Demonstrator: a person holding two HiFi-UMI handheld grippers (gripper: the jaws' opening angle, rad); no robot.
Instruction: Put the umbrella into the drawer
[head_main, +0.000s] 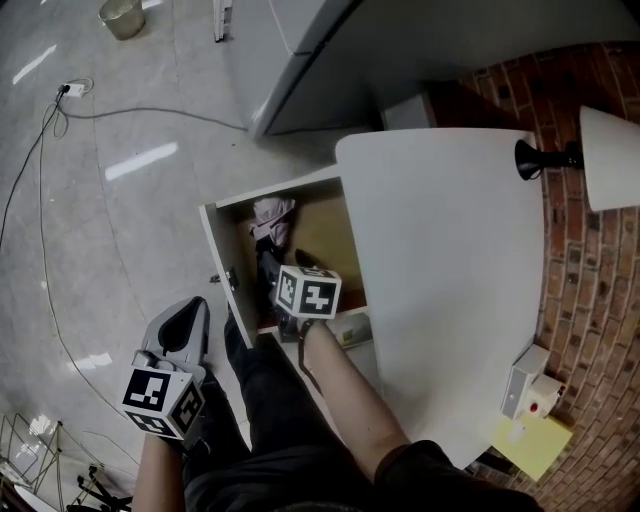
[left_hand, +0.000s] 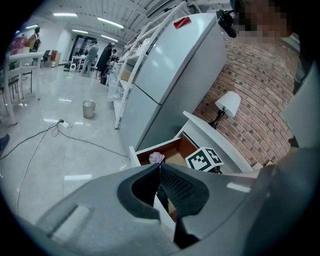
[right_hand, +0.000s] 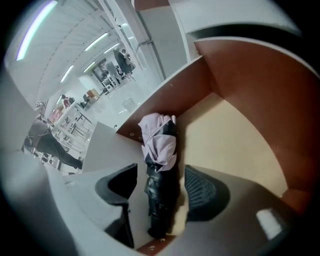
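The left tool (head_main: 188, 320) hangs clenched and empty outside the front of the drawer (head_main: 222, 262) (probably just kept clear). The right tool (right_hand: 160, 180) is released, its pads either side of the umbrella (right_hand: 159, 142) without pressing. The umbrella lies inside along the front wall, pink end toward the far corner.
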